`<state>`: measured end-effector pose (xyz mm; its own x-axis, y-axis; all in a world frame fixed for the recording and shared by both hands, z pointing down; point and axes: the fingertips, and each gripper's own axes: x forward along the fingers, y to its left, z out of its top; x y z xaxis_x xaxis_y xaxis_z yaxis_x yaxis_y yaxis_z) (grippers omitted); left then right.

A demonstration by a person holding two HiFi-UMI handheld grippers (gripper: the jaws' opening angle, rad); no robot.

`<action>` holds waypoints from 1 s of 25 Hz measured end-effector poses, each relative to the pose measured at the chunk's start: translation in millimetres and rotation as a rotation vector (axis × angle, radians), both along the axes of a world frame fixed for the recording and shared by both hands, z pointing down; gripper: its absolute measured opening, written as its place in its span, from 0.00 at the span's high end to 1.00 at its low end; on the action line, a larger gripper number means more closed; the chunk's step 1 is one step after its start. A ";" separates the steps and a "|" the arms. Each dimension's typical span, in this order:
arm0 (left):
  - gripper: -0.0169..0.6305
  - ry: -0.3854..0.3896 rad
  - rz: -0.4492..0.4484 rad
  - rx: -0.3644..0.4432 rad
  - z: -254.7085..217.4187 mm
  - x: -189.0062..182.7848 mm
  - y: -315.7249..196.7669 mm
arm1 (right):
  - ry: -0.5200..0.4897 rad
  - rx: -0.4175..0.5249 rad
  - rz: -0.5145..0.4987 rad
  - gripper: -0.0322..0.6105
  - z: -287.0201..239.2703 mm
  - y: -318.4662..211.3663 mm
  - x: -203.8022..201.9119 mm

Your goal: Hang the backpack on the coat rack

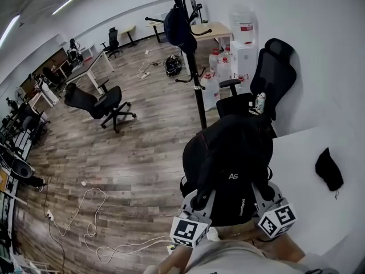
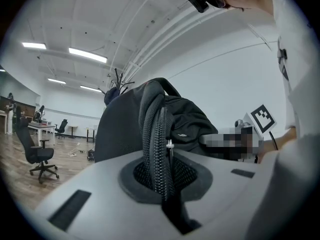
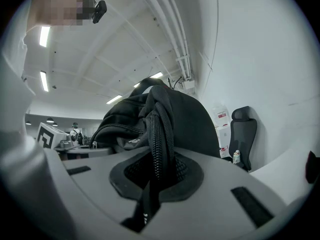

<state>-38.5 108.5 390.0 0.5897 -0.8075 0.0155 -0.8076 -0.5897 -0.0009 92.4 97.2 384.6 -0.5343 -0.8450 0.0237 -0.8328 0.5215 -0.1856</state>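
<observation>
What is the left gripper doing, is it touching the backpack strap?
Touching. The left gripper view shows the left gripper shut on the backpack strap, with the jaws pressed against both sides of it.

All three views close on backpack (image 1: pixel 228 158)
</observation>
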 end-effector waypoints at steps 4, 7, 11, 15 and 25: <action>0.94 0.006 0.015 0.001 2.6 -14.3 -20.5 | 0.000 -0.003 0.024 0.90 3.3 -18.6 -14.5; 0.94 0.006 0.027 0.000 5.3 -20.6 -34.3 | 0.003 -0.007 0.042 0.90 6.8 -31.0 -20.4; 0.94 0.005 0.030 -0.007 6.1 -29.0 -52.5 | -0.006 -0.021 0.068 0.90 9.9 -48.0 -28.4; 0.94 0.011 0.030 -0.015 6.9 -35.2 -66.1 | 0.008 -0.028 0.065 0.90 10.2 -62.9 -34.8; 0.94 0.003 0.022 -0.049 20.8 -19.7 -114.8 | 0.027 -0.051 0.043 0.90 23.4 -115.5 -20.2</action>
